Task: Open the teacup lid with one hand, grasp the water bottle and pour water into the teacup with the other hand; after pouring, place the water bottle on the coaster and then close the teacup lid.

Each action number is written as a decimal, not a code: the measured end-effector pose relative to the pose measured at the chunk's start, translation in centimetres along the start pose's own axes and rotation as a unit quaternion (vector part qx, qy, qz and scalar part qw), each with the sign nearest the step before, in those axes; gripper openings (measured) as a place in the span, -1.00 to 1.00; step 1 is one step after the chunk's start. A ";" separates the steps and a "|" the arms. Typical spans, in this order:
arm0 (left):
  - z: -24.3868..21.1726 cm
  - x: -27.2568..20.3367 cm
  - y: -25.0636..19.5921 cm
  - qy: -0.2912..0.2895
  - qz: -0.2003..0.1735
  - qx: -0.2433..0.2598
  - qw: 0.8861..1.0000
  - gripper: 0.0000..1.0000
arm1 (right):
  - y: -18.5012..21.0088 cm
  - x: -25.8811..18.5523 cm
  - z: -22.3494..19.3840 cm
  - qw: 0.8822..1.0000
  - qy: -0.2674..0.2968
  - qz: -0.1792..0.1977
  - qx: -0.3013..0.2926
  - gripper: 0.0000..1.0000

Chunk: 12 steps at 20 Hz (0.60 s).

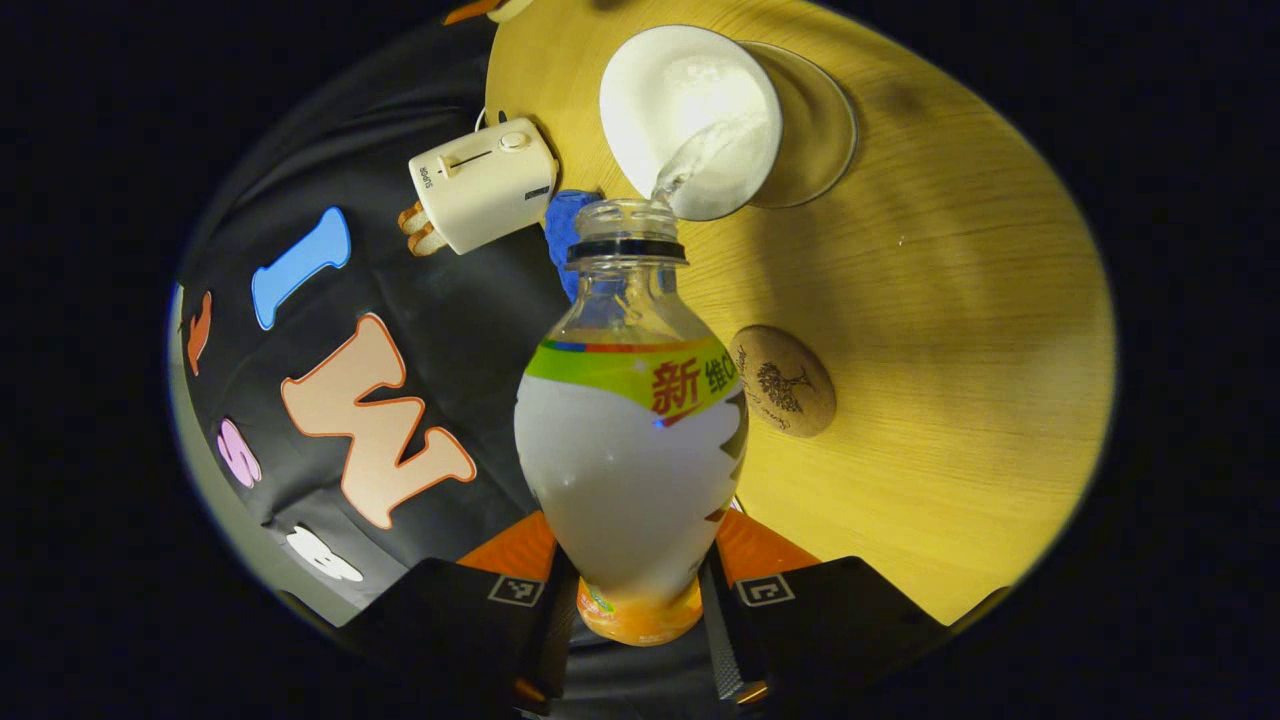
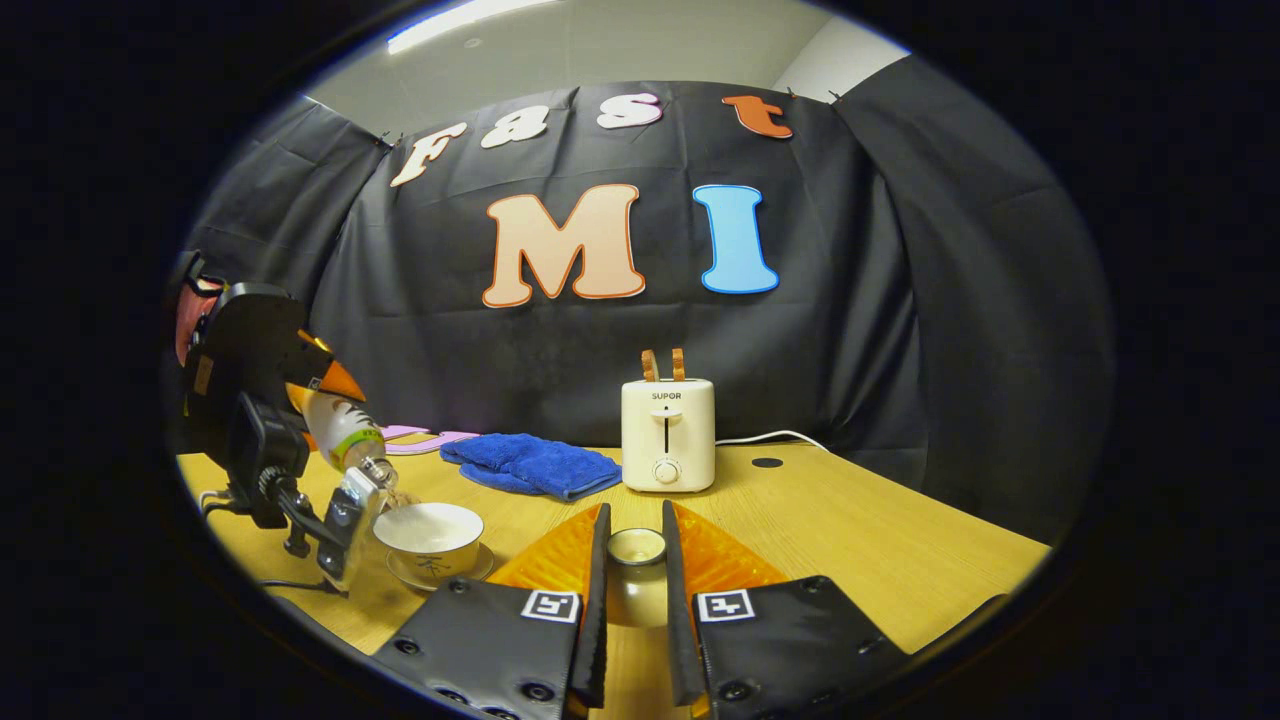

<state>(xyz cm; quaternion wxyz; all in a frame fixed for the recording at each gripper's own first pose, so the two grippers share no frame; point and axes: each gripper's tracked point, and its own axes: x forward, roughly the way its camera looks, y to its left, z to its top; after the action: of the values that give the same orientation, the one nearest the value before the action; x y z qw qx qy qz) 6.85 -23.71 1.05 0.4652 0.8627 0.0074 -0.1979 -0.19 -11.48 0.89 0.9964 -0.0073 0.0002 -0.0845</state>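
Water bottle, uncapped and tilted in left tongs, pours into teacup; right tongs clamp lid.

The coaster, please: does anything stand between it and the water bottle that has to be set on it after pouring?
Nothing visible does. The cork coaster lies bare on the wooden table, apart from the teacup, and the water bottle is tilted over the cup.

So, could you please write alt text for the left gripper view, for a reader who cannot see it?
The left gripper holds a clear plastic water bottle with a green and yellow label, tipped so water runs from its open mouth into a white ceramic teacup on a glass saucer. A round cork coaster lies on the wooden table, with a cream toaster beyond.
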 end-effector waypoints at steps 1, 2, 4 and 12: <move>-0.1 0.0 0.5 0.001 0.003 0.003 1.000 0.08 | 0.0 0.0 0.1 1.000 0.000 0.000 0.000 -0.46; -0.1 -0.1 0.9 0.003 0.007 0.007 1.000 0.08 | 0.0 0.0 0.0 1.000 0.000 0.000 0.000 -0.46; -0.4 -0.3 1.6 0.006 0.015 0.016 1.000 0.08 | -0.1 0.0 0.0 1.000 0.000 0.000 0.000 -0.43; -1.5 -1.2 4.0 0.022 0.034 0.053 0.998 0.08 | -0.2 0.0 0.0 1.000 0.000 -0.002 0.000 -0.46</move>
<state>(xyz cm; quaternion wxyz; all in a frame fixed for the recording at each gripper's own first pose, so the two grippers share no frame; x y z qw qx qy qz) 7.05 -24.53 5.41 0.4255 0.8899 -0.0224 -0.1632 -0.24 -11.65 0.94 0.9962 -0.0075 0.0002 -0.0866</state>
